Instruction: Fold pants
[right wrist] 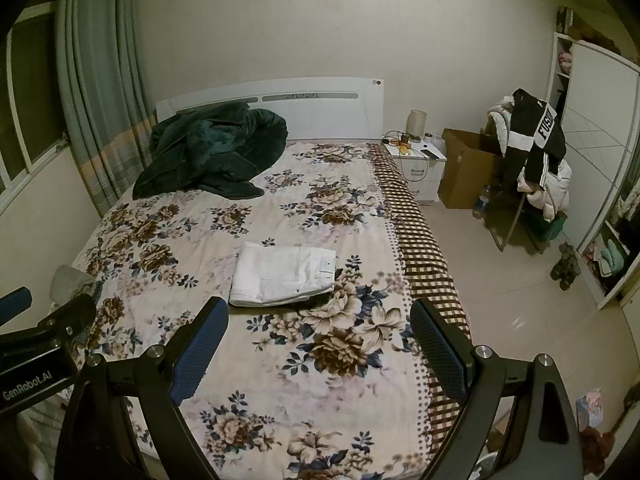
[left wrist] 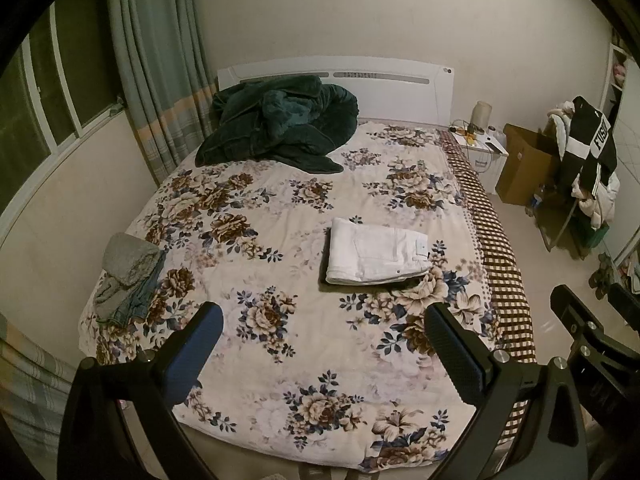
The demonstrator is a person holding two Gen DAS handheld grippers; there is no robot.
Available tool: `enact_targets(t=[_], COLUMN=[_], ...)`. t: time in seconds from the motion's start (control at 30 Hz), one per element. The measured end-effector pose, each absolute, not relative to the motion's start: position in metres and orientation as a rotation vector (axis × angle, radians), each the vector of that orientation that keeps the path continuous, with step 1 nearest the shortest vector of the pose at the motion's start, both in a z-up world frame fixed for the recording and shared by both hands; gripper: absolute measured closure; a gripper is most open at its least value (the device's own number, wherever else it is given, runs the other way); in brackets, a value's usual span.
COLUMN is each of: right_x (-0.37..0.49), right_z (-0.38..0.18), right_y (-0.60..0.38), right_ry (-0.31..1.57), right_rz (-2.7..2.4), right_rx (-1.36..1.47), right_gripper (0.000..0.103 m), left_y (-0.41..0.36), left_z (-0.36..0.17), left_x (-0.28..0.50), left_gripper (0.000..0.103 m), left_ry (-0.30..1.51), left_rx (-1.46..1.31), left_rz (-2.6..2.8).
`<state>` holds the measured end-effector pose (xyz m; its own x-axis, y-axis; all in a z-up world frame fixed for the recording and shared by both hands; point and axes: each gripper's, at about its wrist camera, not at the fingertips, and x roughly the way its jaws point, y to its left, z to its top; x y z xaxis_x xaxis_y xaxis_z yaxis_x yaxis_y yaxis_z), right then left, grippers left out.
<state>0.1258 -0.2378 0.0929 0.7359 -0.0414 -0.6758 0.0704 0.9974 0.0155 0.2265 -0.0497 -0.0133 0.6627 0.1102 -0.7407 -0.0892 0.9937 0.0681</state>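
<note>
White pants (left wrist: 376, 256) lie folded into a neat rectangle on the floral bedspread (left wrist: 280, 208), right of the bed's middle; they also show in the right wrist view (right wrist: 282, 274). My left gripper (left wrist: 324, 344) is open and empty, held above the near part of the bed, well short of the pants. My right gripper (right wrist: 320, 340) is open and empty too, held above the bed's near right part, with the pants just beyond its left finger. Part of the right gripper shows at the left wrist view's right edge (left wrist: 588, 332).
A dark green blanket (left wrist: 280, 120) is heaped by the white headboard. A grey and denim clothes pile (left wrist: 128, 276) sits at the bed's left edge. A nightstand (right wrist: 420, 160), cardboard box (right wrist: 468, 168), clothes-draped chair (right wrist: 536, 160) and wardrobe (right wrist: 600, 160) stand right of the bed.
</note>
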Motion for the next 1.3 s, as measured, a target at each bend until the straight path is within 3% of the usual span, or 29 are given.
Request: enact_targets(t=[1.3], right_x=[0.111], right_z=[0.085], right_y=[-0.239], right_ry=[0.744], right_rz=[-0.058], right_rx=[0.048], right_gripper=[0.009], left_y=[-0.054], left_z=[-0.012], left_x=[0.222], left_gripper=[0.000], left_ry=[0.834], left_rx=[0.022], left_rz=[0.123])
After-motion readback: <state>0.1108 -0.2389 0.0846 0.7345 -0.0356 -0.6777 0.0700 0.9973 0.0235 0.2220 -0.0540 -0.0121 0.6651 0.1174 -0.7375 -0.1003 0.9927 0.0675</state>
